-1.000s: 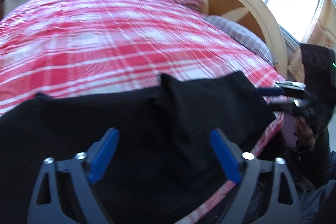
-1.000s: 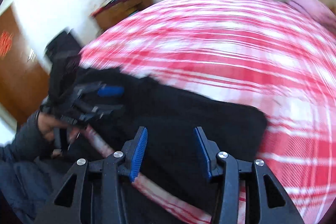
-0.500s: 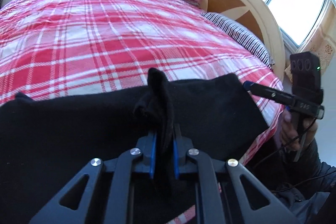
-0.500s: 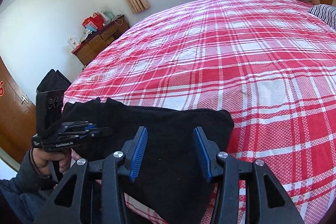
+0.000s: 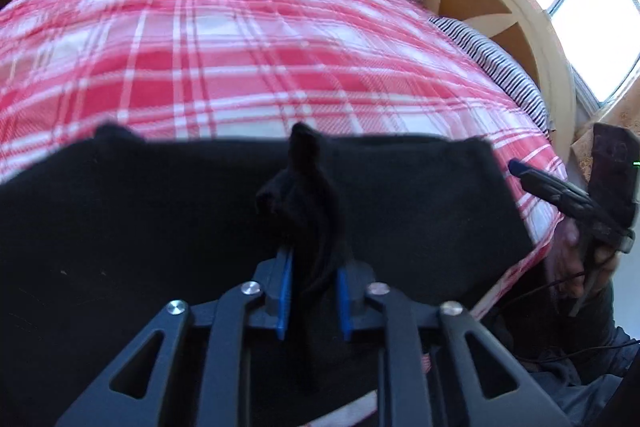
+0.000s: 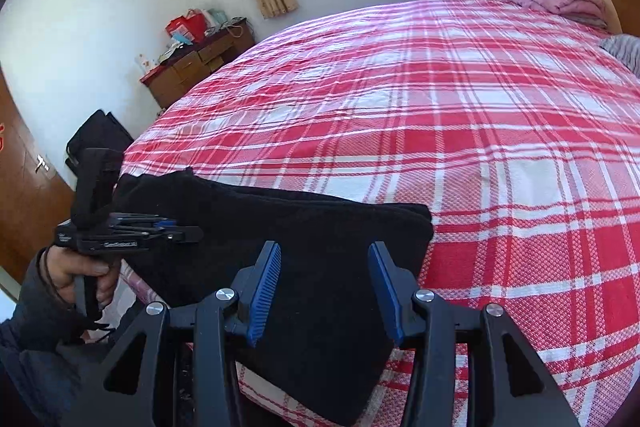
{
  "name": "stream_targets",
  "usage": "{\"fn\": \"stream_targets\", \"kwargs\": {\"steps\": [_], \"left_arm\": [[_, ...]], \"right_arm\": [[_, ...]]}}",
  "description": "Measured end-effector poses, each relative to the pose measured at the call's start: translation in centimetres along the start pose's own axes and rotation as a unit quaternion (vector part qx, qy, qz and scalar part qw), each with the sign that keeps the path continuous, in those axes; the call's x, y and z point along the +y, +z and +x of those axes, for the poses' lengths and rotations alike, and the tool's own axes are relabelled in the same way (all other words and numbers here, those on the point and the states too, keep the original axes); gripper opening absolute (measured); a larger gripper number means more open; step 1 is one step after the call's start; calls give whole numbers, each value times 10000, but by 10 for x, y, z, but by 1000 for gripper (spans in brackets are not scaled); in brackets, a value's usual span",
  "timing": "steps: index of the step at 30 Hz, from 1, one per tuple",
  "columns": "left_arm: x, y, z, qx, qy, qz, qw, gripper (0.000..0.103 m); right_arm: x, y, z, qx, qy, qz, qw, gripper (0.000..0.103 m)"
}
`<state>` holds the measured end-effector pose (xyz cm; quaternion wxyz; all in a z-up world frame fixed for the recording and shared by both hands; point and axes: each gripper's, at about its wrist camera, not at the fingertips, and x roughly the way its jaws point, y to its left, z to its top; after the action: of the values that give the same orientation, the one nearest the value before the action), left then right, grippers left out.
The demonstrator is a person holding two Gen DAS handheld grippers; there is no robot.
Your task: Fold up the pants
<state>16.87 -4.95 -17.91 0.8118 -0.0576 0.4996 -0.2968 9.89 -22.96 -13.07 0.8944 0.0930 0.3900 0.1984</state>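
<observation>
Black knit pants (image 5: pixel 400 203) lie flat along the near edge of the red-and-white plaid bedspread (image 5: pixel 240 59); the left gripper (image 5: pixel 314 301), wide open a second ago, now pinches a raised ridge of cloth, jaws easing slightly apart; fold pickup begun; the right gripper (image 6: pixel 324 291) hovers half open, empty.

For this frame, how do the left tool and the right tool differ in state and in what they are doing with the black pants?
The left tool has a bunched ridge of the black pants between its narrow-set jaws, which are opening; the right tool stands wide with nothing gripped. The left pulls fabric up; the right only hovers above flat cloth. Both have blue pads and point down toward the plaid bed.
</observation>
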Motion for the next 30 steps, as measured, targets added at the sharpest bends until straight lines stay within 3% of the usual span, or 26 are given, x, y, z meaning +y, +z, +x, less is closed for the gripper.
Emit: {"fn": "stream_targets", "kwargs": {"steps": [1, 3, 5, 7, 12, 16, 19, 22, 24, 30], "left_arm": [[-1, 0, -3, 0, -17, 38, 10000, 25], [-6, 1, -12, 8, 131, 231, 9996, 40], [-12, 2, -29, -138, 412, 504, 9978, 65], [-12, 4, -44, -204, 566, 645, 9961, 70], [6, 3, -61, -245, 789, 618, 9947, 74], [25, -6, -63, -264, 615, 266, 9974, 74], [32, -10, -61, -259, 573, 125, 9979, 74], [32, -10, -59, -253, 516, 125, 9983, 74], [30, -10, -60, -282, 471, 167, 9984, 74], [23, -12, -56, -221, 418, 262, 9985, 74]], "right_arm": [[4, 0, -1, -9, 24, -106, 9999, 48], [13, -2, -3, -12, 67, -326, 9994, 53], [26, -3, -2, 16, 63, -591, 9982, 53], [46, -4, 2, 84, 21, -998, 9950, 53], [108, -10, 29, 500, 363, -1962, 9786, 53], [153, -20, 62, 897, 585, -2633, 9587, 53], [171, -26, 85, 1124, 562, -2849, 9503, 53], [175, -28, 98, 1248, 528, -2819, 9498, 40], [171, -26, 102, 1326, 585, -2676, 9526, 25], [168, -24, 98, 1226, 558, -2626, 9555, 22]]}}
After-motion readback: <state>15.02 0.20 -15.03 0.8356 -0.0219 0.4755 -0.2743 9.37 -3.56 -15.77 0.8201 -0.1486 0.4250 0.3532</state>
